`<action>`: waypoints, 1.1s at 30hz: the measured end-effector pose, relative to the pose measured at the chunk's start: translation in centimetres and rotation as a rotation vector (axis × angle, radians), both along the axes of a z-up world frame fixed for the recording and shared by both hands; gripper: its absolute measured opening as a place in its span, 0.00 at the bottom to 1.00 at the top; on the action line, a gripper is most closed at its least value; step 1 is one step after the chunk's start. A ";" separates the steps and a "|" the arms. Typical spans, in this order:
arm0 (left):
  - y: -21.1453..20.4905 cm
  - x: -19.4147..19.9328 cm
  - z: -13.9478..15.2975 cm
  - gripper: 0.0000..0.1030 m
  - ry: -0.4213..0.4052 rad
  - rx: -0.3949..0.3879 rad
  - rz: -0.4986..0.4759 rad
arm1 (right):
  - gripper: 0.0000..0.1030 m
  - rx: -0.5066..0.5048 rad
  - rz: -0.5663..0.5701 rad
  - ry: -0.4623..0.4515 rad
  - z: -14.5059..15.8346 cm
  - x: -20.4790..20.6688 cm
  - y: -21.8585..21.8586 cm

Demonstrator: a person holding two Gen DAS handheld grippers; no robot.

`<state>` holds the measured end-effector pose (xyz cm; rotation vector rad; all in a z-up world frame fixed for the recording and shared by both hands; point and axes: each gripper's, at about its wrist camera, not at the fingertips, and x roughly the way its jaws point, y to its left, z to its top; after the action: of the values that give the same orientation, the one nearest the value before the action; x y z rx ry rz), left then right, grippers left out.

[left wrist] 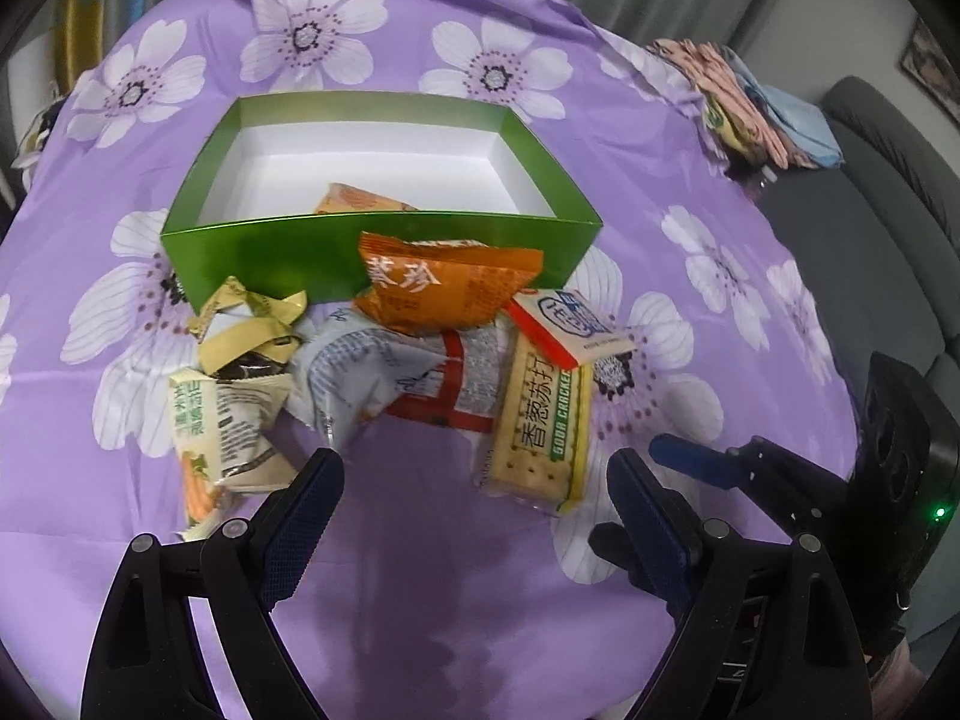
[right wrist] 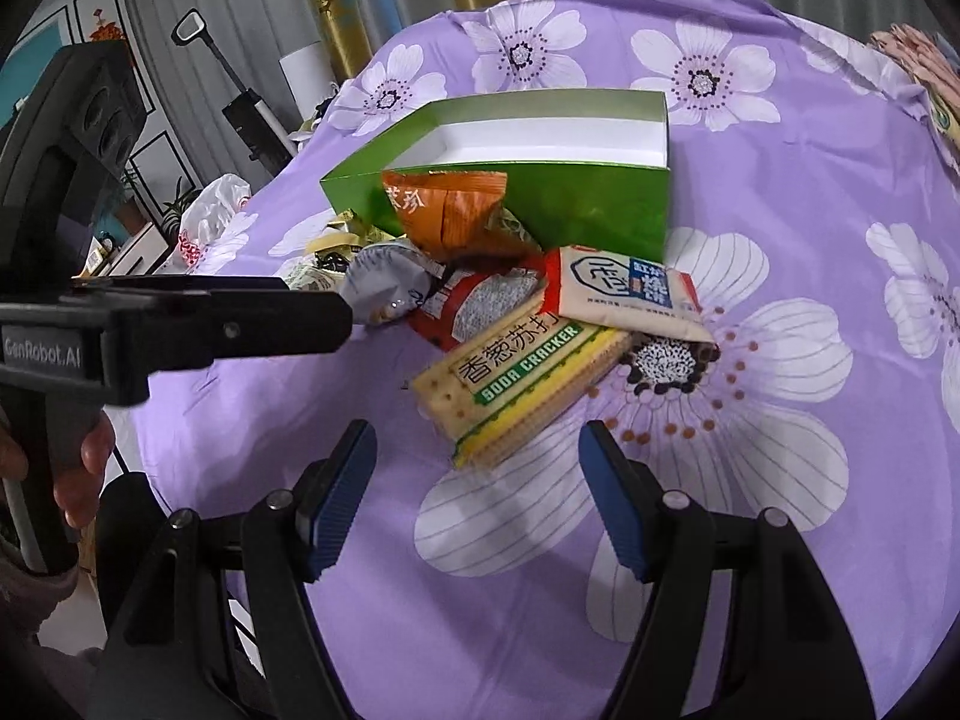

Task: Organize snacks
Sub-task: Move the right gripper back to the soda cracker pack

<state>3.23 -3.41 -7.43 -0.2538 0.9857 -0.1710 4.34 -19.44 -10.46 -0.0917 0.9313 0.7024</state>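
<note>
A green box [left wrist: 240, 252] [right wrist: 600, 210] with a white inside stands on the purple flowered cloth; one orange packet [left wrist: 354, 201] lies in it. In front of it is a pile of snacks: an orange bag [left wrist: 444, 288] [right wrist: 444, 210], a grey-and-red packet [left wrist: 384, 378], a soda cracker pack [left wrist: 540, 426] [right wrist: 516, 378], a white-and-red packet [left wrist: 570, 324] [right wrist: 624, 288], yellow wrappers [left wrist: 246, 324] and a pale packet [left wrist: 228, 438]. My left gripper [left wrist: 474, 468] [right wrist: 336, 312] is open just short of the pile. My right gripper [right wrist: 477, 438] is open below the cracker pack, empty; its blue fingertip [left wrist: 690, 459] shows in the left wrist view.
Folded cloths [left wrist: 756, 102] lie at the table's right edge, beside a grey sofa [left wrist: 870, 228]. A white plastic bag [right wrist: 210, 210] sits at the left edge, with a cabinet and curtains behind. A hand [right wrist: 84, 468] holds the left gripper's handle.
</note>
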 end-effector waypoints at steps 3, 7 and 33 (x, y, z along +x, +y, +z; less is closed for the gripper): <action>-0.5 0.2 -0.3 0.87 0.007 0.007 -0.013 | 0.68 -0.002 -0.007 0.007 -0.3 0.1 -0.1; -1.2 0.5 -1.0 0.87 0.024 0.006 -0.027 | 0.68 -0.001 -0.007 0.013 -0.8 0.1 -0.2; -1.9 4.2 -5.4 0.59 0.123 -0.123 -0.083 | 0.69 -0.006 0.021 0.008 -3.1 1.4 1.2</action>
<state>7.48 -5.34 -12.84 -0.3396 1.1097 -0.2948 5.75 -18.19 -13.51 -0.1041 0.9410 0.7198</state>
